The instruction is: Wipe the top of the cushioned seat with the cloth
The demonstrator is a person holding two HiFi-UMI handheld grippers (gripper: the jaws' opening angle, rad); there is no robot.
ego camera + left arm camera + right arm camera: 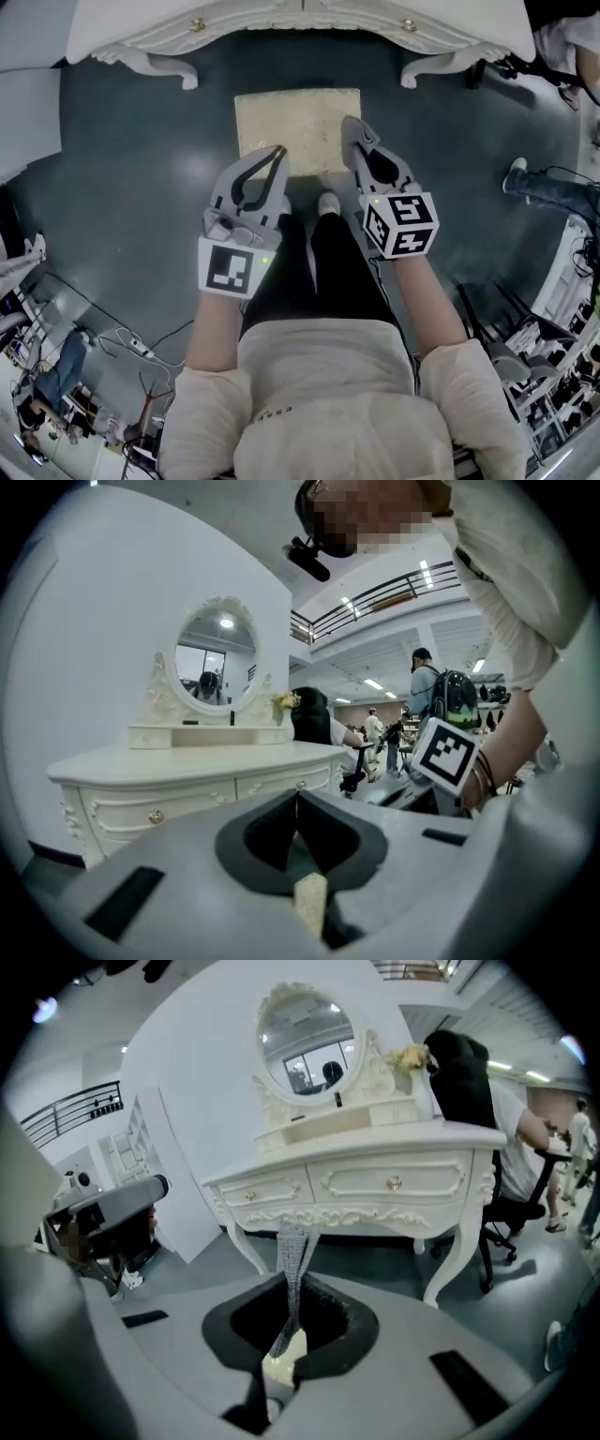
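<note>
right claw has the cloth, left clenched empty

right gripper [292,1286] clamped on a grey knit cloth [294,1246], a strip sticking out past the jaws; left gripper [298,803] clenched, nothing between the jaws; cushioned seat [297,127] on the dark floor [141,187], just near of the white dressing table [375,1180]; head view: left gripper over the seat's near-left edge, right over its right side

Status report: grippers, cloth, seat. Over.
Left gripper shut, empty. Right gripper shut on grey cloth. Cushioned seat below both, cloth not yet on it. Nothing lying on the seat.
</note>
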